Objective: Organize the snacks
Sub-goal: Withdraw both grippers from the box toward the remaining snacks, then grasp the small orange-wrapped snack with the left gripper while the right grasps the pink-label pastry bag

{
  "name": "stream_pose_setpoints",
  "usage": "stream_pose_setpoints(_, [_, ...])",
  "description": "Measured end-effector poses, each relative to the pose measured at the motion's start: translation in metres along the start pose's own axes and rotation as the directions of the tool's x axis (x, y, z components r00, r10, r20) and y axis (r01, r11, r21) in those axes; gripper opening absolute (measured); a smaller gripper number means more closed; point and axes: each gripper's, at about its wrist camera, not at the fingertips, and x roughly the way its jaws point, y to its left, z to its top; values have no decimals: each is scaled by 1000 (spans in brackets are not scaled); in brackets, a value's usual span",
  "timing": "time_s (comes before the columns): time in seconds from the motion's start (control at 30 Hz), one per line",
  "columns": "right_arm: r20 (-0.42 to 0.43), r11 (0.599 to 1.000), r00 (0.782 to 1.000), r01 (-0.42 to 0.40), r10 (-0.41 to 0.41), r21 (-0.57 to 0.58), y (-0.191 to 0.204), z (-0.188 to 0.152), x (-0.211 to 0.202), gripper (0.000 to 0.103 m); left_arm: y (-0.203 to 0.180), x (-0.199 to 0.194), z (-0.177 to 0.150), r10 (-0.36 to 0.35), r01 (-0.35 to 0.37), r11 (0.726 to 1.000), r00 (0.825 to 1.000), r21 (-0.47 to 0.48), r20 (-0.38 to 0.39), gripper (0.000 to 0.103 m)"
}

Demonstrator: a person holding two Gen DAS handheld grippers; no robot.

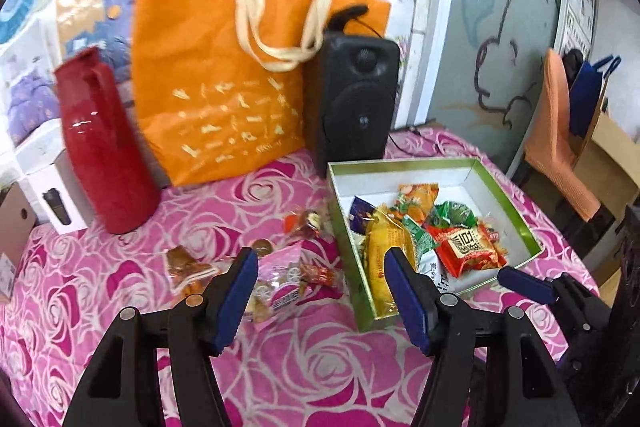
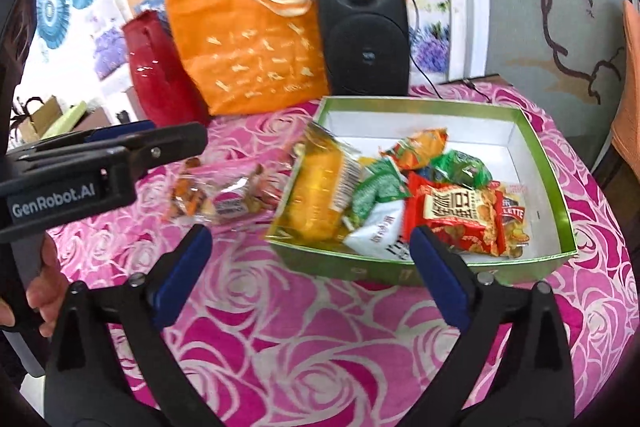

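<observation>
Snacks (image 1: pixel 280 285) lie loose on desk (image 1: pixel 320 359) left of box (image 1: pixel 434 165), just ahead of left gripper (image 1: pixel 320 297), nearer than right gripper (image 2: pixel 310 275); both fingers released, empty.

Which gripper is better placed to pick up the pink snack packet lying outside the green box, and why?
Left. The left gripper is open with the pink snack packet showing between its fingers, on the cloth beside the green box. The right gripper, also open, faces the box's near wall instead.
</observation>
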Motion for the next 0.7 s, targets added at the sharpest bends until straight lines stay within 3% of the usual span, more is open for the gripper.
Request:
stream_pose_setpoints(0.27, [4, 995, 997, -81, 81, -65, 48, -5, -5, 100, 50, -37, -20, 55, -52, 996, 997, -68, 50, 67])
stream_pose_setpoints(0.4, [-23, 985, 988, -156, 154, -70, 74, -11, 5, 102, 93, -35, -40, 137, -137, 985, 990, -106, -7, 67])
stream_pose_setpoints(0.53, [-74, 979, 982, -182, 176, -94, 95, -18, 24, 102, 132, -30, -64, 193, -195, 970, 981, -144, -31, 67])
stream_pose_setpoints(0.7, [-133, 977, 976, -184, 169, -110, 112, -19, 56, 102, 157, -21, -76, 173, -179, 970, 984, -166, -48, 67])
